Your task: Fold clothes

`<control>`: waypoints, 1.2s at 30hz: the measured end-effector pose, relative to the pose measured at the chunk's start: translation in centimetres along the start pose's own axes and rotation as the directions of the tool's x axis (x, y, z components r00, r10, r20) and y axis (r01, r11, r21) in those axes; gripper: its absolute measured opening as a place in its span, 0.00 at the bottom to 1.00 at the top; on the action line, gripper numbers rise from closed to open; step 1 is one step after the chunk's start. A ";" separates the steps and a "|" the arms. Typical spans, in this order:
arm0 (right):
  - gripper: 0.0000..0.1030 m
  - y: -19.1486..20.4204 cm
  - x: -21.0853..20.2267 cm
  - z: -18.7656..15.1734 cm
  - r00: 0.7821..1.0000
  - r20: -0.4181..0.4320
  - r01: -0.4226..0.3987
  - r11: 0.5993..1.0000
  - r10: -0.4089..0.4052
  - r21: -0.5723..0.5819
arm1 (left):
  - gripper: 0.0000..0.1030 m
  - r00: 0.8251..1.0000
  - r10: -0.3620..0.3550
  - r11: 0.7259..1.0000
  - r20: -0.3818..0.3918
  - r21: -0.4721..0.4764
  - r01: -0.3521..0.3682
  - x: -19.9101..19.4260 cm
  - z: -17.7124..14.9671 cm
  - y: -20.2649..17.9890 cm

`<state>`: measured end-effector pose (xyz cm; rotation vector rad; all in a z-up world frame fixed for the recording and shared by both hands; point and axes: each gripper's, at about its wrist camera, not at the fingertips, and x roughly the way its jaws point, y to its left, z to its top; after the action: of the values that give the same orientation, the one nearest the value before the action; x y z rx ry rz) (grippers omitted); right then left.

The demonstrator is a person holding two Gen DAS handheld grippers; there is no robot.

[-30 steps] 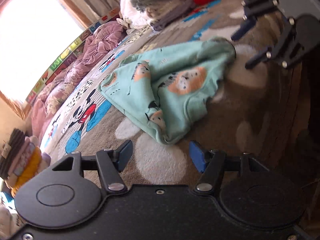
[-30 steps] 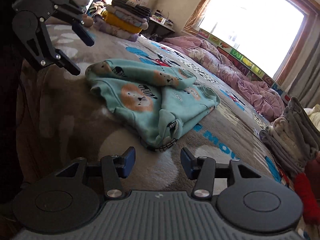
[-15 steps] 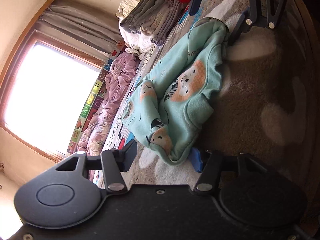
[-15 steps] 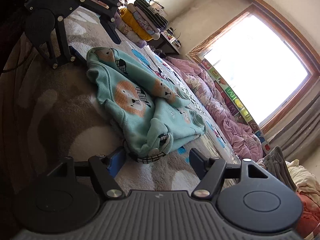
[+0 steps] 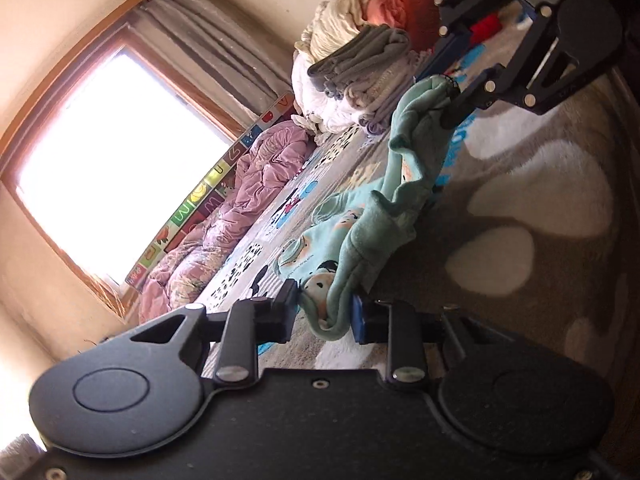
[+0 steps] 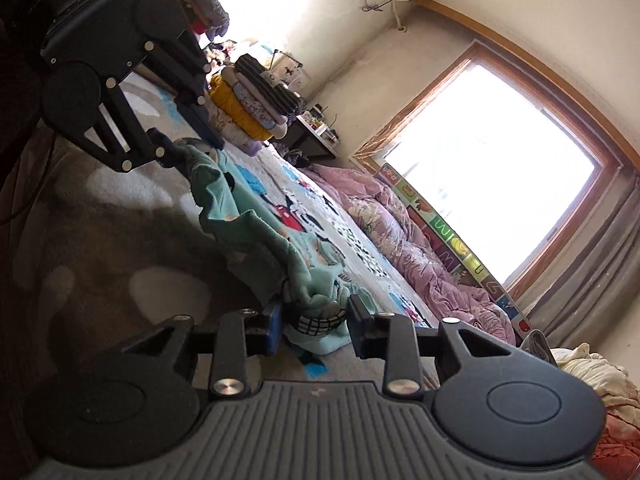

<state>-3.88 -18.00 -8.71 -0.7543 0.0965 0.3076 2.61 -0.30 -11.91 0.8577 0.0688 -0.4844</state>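
Left hand-held gripper [image 5: 325, 312]: jaws closing, one end of the mint-green animal-print garment [image 5: 360, 236] bunched between the pads and pressed from both sides. Right hand-held gripper [image 6: 314, 322]: jaws closing too, the other end of the garment sits between them, with a checkered trim patch showing in the gap; the far pad looks a shade off the cloth, contact there uncertain.

Garment runs as a rumpled band from one gripper to the other, its ends lifted, its middle sagging onto the cartoon-print blanket [image 5: 280, 216] of the bed.

Progress, judged: early for this piece. It is gathered at two ends but not spread flat; no clean fold line visible. Remaining: shake or lay it out, fold, stack.

Done elsewhere: folded stack of grey towels [image 5: 360, 60] beyond the right gripper; another folded pile [image 6: 256, 108] beyond the left.
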 end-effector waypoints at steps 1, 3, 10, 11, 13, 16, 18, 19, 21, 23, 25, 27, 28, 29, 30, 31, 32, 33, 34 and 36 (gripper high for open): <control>0.33 -0.9 0.1 0.4 1.000 0.012 0.009 0.999 -0.009 0.034 | 0.26 1.000 -0.014 0.999 0.002 -0.042 0.014 0.3 0.3 0.9; 0.33 -2.5 0.8 1.0 0.999 0.028 0.013 0.996 -0.016 0.086 | 0.26 0.999 -0.046 0.991 0.009 -0.129 0.047 1.0 1.1 3.0; 0.29 -10.2 6.1 0.6 0.998 0.059 -0.053 0.918 0.032 0.393 | 0.25 0.975 -0.205 0.823 0.079 -0.525 0.216 7.2 2.6 11.4; 0.28 -11.4 7.2 0.2 0.997 0.063 -0.068 0.883 0.044 0.465 | 0.25 0.971 -0.222 0.788 0.090 -0.570 0.233 8.6 2.5 12.3; 0.27 -13.5 9.3 -1.2 0.995 0.074 -0.099 0.797 0.069 0.596 | 0.23 0.959 -0.262 0.700 0.107 -0.663 0.265 11.5 2.1 14.1; 0.26 -16.3 12.6 -3.4 0.990 0.097 -0.138 0.643 0.099 0.753 | 0.22 0.944 -0.297 0.550 0.141 -0.783 0.290 15.4 1.1 16.1; 0.25 -17.5 14.7 -4.8 0.988 0.110 -0.153 0.553 0.110 0.819 | 0.21 0.939 -0.303 0.479 0.161 -0.826 0.297 17.4 0.5 16.7; 0.25 -18.0 15.6 -5.5 0.987 0.115 -0.157 0.519 0.112 0.841 | 0.21 0.937 -0.306 0.448 0.166 -0.843 0.296 18.4 0.2 17.0; 0.25 -18.5 17.4 -7.0 0.984 0.130 -0.171 0.447 0.122 0.878 | 0.20 0.934 -0.312 0.406 0.172 -0.865 0.295 19.8 -0.4 17.1; 0.24 -18.8 19.4 -8.7 0.980 0.147 -0.188 0.370 0.135 0.910 | 0.19 0.930 -0.317 0.356 0.187 -0.885 0.300 21.1 -1.2 17.3; 0.24 -19.2 21.2 -10.1 0.975 0.159 -0.199 0.305 0.153 0.931 | 0.19 0.924 -0.321 0.302 0.209 -0.902 0.309 22.4 -2.2 17.4; 0.24 -19.8 23.1 -11.1 0.970 0.168 -0.211 0.258 0.177 0.943 | 0.18 0.916 -0.335 0.248 0.220 -0.918 0.311 24.0 -3.2 17.5; 0.24 -20.1 24.0 -11.4 0.967 0.175 -0.218 0.241 0.187 0.946 | 0.18 0.914 -0.343 0.235 0.215 -0.923 0.305 24.7 -3.5 17.6; 0.24 -20.4 24.8 -11.8 0.963 0.182 -0.225 0.224 0.198 0.948 | 0.18 0.911 -0.352 0.224 0.216 -0.925 0.306 25.5 -3.9 17.9; 0.24 -20.7 25.6 -12.0 0.959 0.190 -0.234 0.213 0.209 0.949 | 0.18 0.908 -0.356 0.213 0.221 -0.927 0.309 26.3 -4.2 18.2; 0.24 -21.0 26.3 -12.2 0.956 0.198 -0.242 0.203 0.216 0.949 | 0.18 0.905 -0.358 0.200 0.230 -0.928 0.315 26.7 -4.4 18.4; 0.24 -21.2 26.9 -12.5 0.954 0.203 -0.246 0.190 0.220 0.950 | 0.18 0.902 -0.361 0.187 0.239 -0.929 0.320 27.2 -4.7 18.6; 0.24 -21.4 27.5 -12.8 0.952 0.207 -0.249 0.177 0.225 0.952 | 0.18 0.900 -0.362 0.172 0.242 -0.932 0.320 27.7 -5.0 18.8; 0.24 -21.4 27.9 -13.1 0.951 0.207 -0.248 0.166 0.229 0.954 | 0.18 0.898 -0.365 0.163 0.245 -0.933 0.321 28.3 -5.4 18.9; 0.24 -21.5 28.8 -13.7 0.949 0.206 -0.243 0.141 0.239 0.960 | 0.18 0.893 -0.383 0.143 0.237 -0.940 0.310 29.3 -6.0 18.7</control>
<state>30.43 -35.28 -10.14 0.6492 0.3873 0.4758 37.66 3.24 -9.94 -0.4814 0.6037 -0.7238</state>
